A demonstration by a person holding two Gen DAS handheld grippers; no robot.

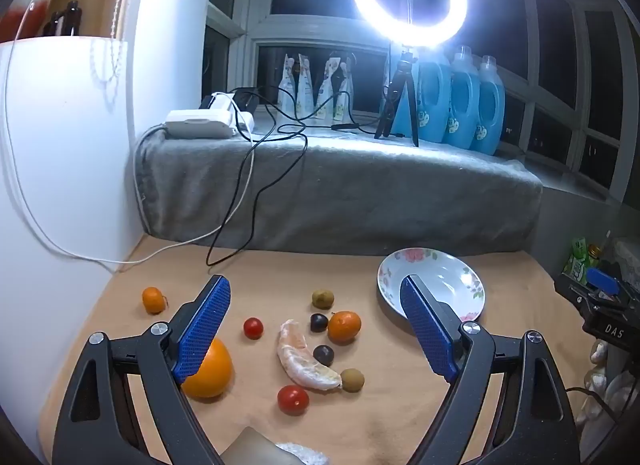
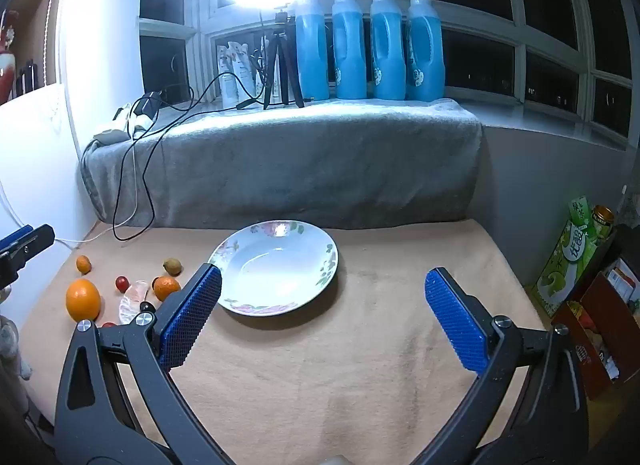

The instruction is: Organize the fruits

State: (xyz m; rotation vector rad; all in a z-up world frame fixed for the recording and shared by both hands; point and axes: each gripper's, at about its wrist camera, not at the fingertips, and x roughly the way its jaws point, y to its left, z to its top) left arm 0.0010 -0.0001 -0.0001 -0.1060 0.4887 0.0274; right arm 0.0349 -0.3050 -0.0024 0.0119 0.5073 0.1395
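Note:
Fruits lie scattered on the tan cloth: a big orange [image 1: 210,373], a small mandarin [image 1: 153,299], another mandarin [image 1: 344,326], a peeled citrus piece [image 1: 304,359], two cherry tomatoes [image 1: 253,327] [image 1: 293,399], dark grapes [image 1: 323,354] and brownish longans [image 1: 352,379]. An empty white floral plate [image 1: 452,277] stands to their right; it also shows in the right wrist view [image 2: 276,265]. My left gripper [image 1: 316,305] is open above the fruits. My right gripper [image 2: 322,293] is open and empty in front of the plate; the fruits [image 2: 83,299] lie to its left.
A grey-towelled ledge [image 2: 280,153] runs along the back with blue detergent bottles [image 2: 388,45], a ring light tripod [image 2: 282,65], cables and a power strip [image 1: 200,125]. A white wall [image 1: 60,145] is on the left. Boxes and a can [image 2: 580,249] stand on the right.

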